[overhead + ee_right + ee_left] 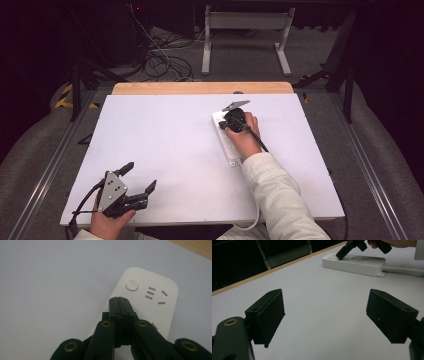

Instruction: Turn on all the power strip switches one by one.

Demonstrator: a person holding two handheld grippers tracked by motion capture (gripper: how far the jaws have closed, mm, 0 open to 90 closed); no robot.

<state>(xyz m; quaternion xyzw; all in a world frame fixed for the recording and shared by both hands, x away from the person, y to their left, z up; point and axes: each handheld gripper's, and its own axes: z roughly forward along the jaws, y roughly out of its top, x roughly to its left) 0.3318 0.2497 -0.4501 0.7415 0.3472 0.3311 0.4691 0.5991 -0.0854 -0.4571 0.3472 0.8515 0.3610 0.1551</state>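
Observation:
A white power strip [229, 149] lies right of the table's middle, its cord [402, 270] trailing toward the person. My right gripper [223, 125] is shut with nothing between its jaws. In the right gripper view its tips [119, 300] sit over the strip [150, 307], just short of the round button [132, 285] and beside the socket slots [156, 295]. I cannot tell whether they touch it. My left gripper [140, 176] hovers open near the front left corner, far from the strip [354, 263], with bare table between its jaws [329, 317]. The right gripper [344, 251] shows beyond it.
The white board [165, 145] has a wooden strip [200, 88] along its far edge. Beyond it are a table frame [245, 30] and loose cables [160, 55] on the floor. Metal rails [50, 165] run down both sides.

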